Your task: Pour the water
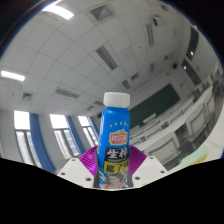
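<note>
1. The tool [112,172] is clenched on a plastic bottle [117,135]; both purple pads [92,160] press against its lower body from either side.
2. The bottle stands upright between the fingers, rising well above their tips.
3. Its label [118,140] is blue at the top with a red and orange oval emblem, and green lower down with large white Chinese characters. The characters are too small to read with certainty.
4. The bottle has a pale blue screw cap [117,98], and a white or clear neck and shoulder below it.
5. The liquid level inside cannot be made out.
6. The tool points steeply upward, so no bench appears; the view beyond the bottle is mostly ceiling.
7. Beyond the bottle and to its right, a dark green chalkboard [158,103] hangs on the far wall.
8. To the left of the tool, tall windows [62,135] with blue curtains [38,138] let in daylight.
9. Farthest off, a white panelled ceiling [100,50] carries long fluorescent lights [58,12] and square vents.
</note>
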Demonstrator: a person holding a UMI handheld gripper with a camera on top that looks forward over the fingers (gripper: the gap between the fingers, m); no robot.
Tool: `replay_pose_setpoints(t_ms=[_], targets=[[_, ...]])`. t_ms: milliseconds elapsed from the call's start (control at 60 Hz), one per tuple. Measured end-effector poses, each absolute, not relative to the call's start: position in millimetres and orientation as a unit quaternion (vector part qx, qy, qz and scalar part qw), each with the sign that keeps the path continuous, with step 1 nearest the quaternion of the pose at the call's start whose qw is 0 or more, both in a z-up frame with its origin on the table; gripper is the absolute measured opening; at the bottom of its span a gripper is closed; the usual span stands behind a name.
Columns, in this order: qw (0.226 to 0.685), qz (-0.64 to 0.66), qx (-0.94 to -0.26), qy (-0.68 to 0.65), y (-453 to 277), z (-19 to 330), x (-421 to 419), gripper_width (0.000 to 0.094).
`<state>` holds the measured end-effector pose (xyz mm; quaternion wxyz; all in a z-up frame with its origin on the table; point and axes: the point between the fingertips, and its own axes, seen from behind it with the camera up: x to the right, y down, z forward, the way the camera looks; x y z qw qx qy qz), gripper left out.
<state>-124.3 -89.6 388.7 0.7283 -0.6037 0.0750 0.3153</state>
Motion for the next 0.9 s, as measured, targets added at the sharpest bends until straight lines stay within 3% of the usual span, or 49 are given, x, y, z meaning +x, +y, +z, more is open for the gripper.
replay_pose_setpoints(t_ms=[67, 100, 150, 317, 467, 633, 750, 800, 850, 900], targets=[[0.761, 0.194, -0.617, 0.042, -107, 387, -73, 0.0375], [0.768, 0.141, -0.624, 0.029, -95, 358, -44, 0.0374], [0.766, 0.071, -0.639, 0.011, -114, 349, -4, 0.0374], [0.680, -0.025, -0.733, -0.005, -140, 207, 76, 0.0380], [0.646, -0.039, -0.762, -0.002, -161, 149, 108, 0.0386], [0.648, -0.030, -0.761, -0.015, -184, 156, 104, 0.0401], [0.627, -0.036, -0.778, -0.026, -208, 157, 109, 0.0633], [0.618, -0.035, -0.785, -0.033, -228, 161, 111, 0.0870], [0.623, -0.034, -0.780, -0.041, -234, 168, 110, 0.0828], [0.628, -0.032, -0.777, -0.042, -276, 182, 119, 0.0852]])
